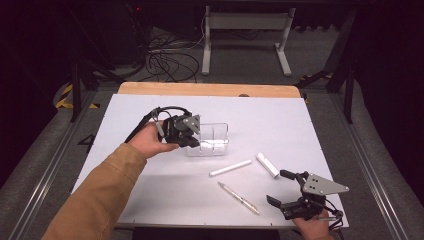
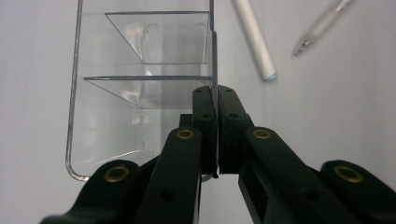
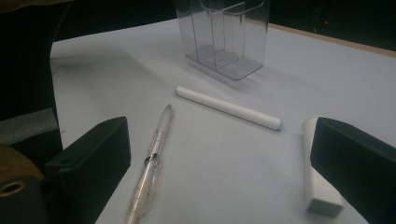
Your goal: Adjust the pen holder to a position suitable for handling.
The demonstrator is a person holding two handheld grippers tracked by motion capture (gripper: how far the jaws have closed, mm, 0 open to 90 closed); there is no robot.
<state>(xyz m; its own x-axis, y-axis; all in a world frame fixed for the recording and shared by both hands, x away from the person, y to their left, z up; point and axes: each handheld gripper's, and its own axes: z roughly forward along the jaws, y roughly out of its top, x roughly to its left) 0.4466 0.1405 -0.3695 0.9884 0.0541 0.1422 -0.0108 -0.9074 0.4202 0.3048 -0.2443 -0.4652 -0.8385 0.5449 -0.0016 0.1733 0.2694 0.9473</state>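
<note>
A clear plastic organizer (image 1: 216, 134) with several compartments stands on the white table mat (image 1: 150, 195). My left gripper (image 1: 196, 143) is shut on the organizer's thin side wall; in the left gripper view the jaws (image 2: 215, 95) pinch that wall's edge beside the organizer's compartments (image 2: 140, 46). My right gripper (image 1: 280, 187) rests open near the front right edge. Between its wide jaws (image 3: 219, 137) lie a clear pen (image 3: 152, 163) and, by the right pad, a short white tube (image 3: 317, 189). A long white marker (image 3: 229, 107) lies further on, before the organizer (image 3: 224, 37).
In the high view the white marker (image 1: 231, 167), the short white tube (image 1: 267, 164) and the pen (image 1: 239, 198) lie between the two grippers. A wooden tabletop edge (image 1: 210, 89) shows behind the mat. Cables and a desk frame (image 1: 245, 35) sit on the floor beyond.
</note>
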